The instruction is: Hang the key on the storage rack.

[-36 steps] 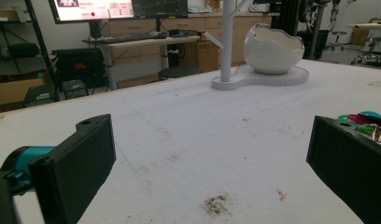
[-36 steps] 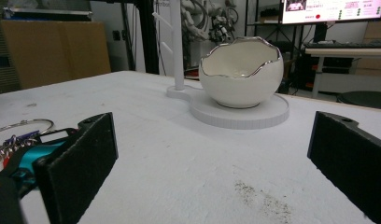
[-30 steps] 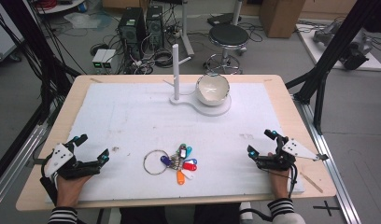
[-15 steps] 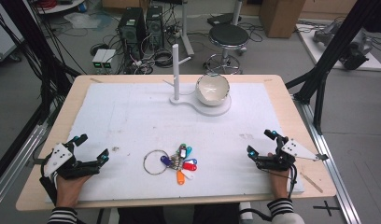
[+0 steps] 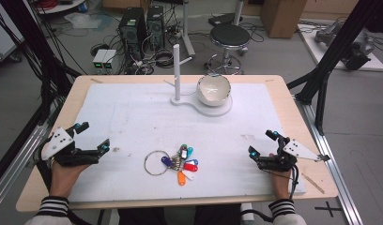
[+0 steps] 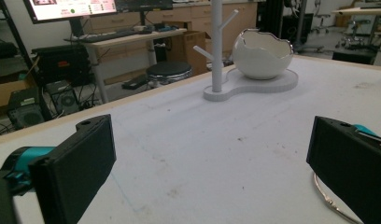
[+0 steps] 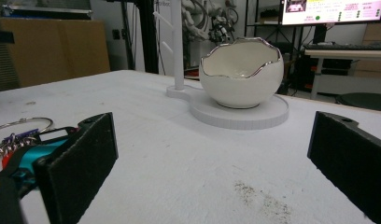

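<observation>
A metal key ring (image 5: 156, 162) with several coloured key tags (image 5: 185, 162) lies near the table's front edge, midway between the two hands. At the back stands a white stand with an upright peg post (image 5: 176, 71) and an egg-shaped white bowl (image 5: 214, 90) on its base. My left gripper (image 5: 92, 137) rests open at the front left, with nothing between its jaws. My right gripper (image 5: 264, 143) rests open at the front right, also holding nothing. The ring's edge (image 6: 329, 201) shows by the right jaw in the left gripper view. Post (image 7: 176, 44) and bowl (image 7: 242, 73) stand ahead in the right gripper view.
A white mat (image 5: 133, 117) covers most of the wooden table (image 5: 293, 105). Behind the table are a round stool (image 5: 230, 35), computer towers (image 5: 133, 23) and cables on the floor. Black frame struts (image 5: 330, 65) rise at the right side.
</observation>
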Motion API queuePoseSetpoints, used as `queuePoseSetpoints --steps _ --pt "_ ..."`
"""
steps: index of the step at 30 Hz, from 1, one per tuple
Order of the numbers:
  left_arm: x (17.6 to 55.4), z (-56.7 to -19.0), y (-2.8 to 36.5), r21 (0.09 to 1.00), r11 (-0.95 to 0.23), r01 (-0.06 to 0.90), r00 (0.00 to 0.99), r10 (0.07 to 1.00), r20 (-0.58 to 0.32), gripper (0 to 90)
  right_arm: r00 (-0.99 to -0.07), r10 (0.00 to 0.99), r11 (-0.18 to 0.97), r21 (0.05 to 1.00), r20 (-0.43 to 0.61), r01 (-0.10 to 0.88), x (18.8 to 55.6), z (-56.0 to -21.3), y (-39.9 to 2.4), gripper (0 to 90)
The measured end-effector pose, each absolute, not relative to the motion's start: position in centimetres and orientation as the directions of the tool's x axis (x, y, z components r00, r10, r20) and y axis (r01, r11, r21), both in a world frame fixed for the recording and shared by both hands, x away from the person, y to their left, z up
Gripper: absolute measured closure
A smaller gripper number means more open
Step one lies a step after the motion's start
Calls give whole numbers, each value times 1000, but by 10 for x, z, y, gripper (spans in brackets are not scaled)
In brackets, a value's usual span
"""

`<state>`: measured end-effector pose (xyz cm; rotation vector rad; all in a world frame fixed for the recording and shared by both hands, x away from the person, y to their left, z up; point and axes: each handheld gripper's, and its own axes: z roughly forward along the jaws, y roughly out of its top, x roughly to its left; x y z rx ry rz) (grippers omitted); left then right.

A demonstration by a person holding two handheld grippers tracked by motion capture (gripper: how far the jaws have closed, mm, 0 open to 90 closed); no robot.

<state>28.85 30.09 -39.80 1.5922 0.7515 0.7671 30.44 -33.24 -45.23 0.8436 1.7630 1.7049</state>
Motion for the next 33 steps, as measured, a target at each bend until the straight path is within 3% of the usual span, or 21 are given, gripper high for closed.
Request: queuePoseSetpoints --steps 10,16,25,33 --pt "313 -354 283 953 -276 123 680 723 122 18 -657 753 4 998 41 67 304 -452 -332 11" --pt "329 -329 257 892 -425 154 769 618 162 18 -657 753 4 998 41 66 304 -452 -332 11" --pt "345 -316 216 787 -596 161 857 479 188 18 -657 753 8 998 36 64 304 -452 -332 11" --pt "354 -324 188 692 -697 188 894 413 173 18 -656 754 8 998 37 65 304 -452 -332 11"
